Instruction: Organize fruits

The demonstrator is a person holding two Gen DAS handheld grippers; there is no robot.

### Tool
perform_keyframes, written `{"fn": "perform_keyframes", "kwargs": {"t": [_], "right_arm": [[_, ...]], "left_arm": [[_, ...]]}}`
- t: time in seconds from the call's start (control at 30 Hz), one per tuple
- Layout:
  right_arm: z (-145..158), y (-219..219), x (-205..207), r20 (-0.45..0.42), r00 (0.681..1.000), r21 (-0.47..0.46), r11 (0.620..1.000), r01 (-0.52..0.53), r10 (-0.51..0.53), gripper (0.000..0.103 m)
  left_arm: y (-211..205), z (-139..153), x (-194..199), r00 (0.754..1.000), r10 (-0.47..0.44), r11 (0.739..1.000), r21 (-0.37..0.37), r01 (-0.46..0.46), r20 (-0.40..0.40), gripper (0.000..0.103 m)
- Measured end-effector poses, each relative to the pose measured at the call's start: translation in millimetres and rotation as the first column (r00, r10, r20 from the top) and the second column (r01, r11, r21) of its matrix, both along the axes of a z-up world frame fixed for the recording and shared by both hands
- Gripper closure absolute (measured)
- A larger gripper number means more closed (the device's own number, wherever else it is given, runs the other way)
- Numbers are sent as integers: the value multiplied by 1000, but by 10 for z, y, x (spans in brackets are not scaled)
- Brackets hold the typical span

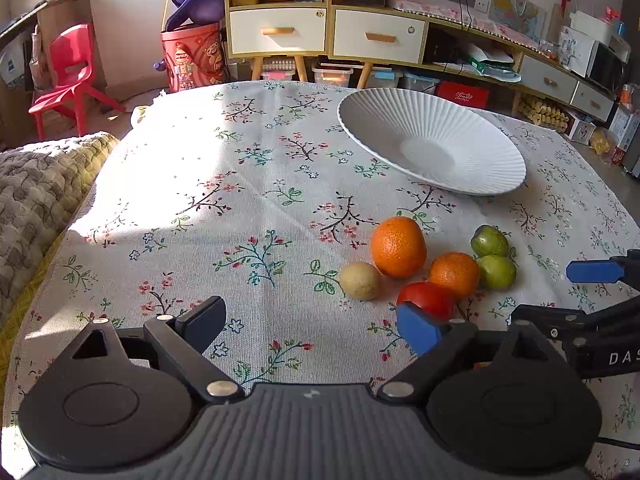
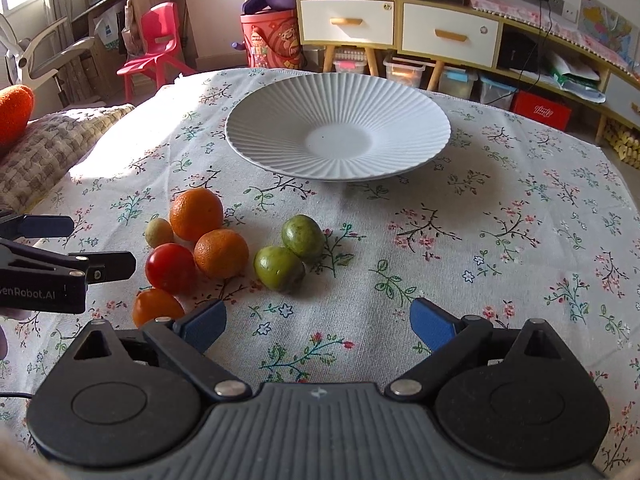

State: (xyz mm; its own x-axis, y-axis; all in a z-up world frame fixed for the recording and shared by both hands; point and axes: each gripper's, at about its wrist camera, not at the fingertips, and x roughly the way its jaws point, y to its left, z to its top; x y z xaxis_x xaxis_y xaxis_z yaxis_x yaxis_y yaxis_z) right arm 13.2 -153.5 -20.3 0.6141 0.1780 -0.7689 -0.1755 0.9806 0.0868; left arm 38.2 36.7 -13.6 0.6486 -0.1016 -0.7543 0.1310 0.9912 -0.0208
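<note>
We held both grippers low over the flowered tablecloth (image 2: 500, 240), and both were wide open with nothing in them. In the right wrist view, our right gripper (image 2: 318, 324) pointed at bare cloth, and the fruits sat in a bunch at about ten o'clock from it. Nearest was a small orange fruit (image 2: 154, 306), right by our left finger. Just past it sat the red tomato (image 2: 170, 268), touching the smaller orange (image 2: 221, 253). The two green fruits (image 2: 280, 268) touched each other at eleven o'clock. Farther back were the big orange (image 2: 196, 214) and the little yellow fruit (image 2: 159, 232). Our left gripper (image 1: 312, 326) came in from nine o'clock, very near the tomato.

The white plate (image 2: 280, 120) waited at twelve o'clock, with nothing in it. We think the fruits belong there.

What could go wrong? The fruits were round and packed close. If we pushed a finger into the bunch, we think one could roll off. The tomato looked soft, so a hard squeeze might hurt it. Our two grippers were also close near the bunch, and they might bump.

There was lots of open cloth from one to three o'clock for moving. The table edge at nine o'clock, beside the knobbly blanket (image 2: 48, 148), looked near the fruits, so a roll that way seemed risky. The far edge lay behind the plate.
</note>
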Motion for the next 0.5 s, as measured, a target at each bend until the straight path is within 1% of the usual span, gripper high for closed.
{"fn": "perform_keyframes", "kwargs": {"t": [0.1, 0.13, 0.2, 0.27, 0.3, 0.37, 0.43, 0.5], "right_arm": [[-12, 0, -8, -6, 1000, 32, 999, -9, 10, 19], [-16, -2, -7, -10, 1000, 41, 999, -11, 12, 23], [-28, -9, 4, -17, 1000, 58, 998, -16, 17, 28], [-29, -6, 8, -11, 1000, 61, 998, -16, 17, 30], [-30, -4, 18, -6, 1000, 63, 998, -18, 19, 32], [-30, -9, 37, 2, 1000, 77, 997, -24, 24, 39], [-36, 3, 53, 3, 1000, 83, 996, -30, 30, 47], [-43, 27, 62, 8, 999, 87, 995, -41, 41, 53]], "left_arm": [[48, -41, 55, 1000, -1, 1000, -16, 1, -16, 38], [60, -56, 71, 1000, -5, 1000, -25, 5, -21, 40], [71, -84, 97, 999, -16, 999, -43, 15, -31, 48], [72, -122, 125, 999, -30, 998, -57, 28, -40, 53], [68, -133, 131, 999, -35, 998, -59, 33, -38, 55], [50, -143, 141, 999, -48, 997, -56, 47, -26, 57], [35, -148, 146, 998, -65, 996, -66, 63, -20, 61], [8, -160, 156, 997, -81, 995, -67, 80, -12, 66]]}}
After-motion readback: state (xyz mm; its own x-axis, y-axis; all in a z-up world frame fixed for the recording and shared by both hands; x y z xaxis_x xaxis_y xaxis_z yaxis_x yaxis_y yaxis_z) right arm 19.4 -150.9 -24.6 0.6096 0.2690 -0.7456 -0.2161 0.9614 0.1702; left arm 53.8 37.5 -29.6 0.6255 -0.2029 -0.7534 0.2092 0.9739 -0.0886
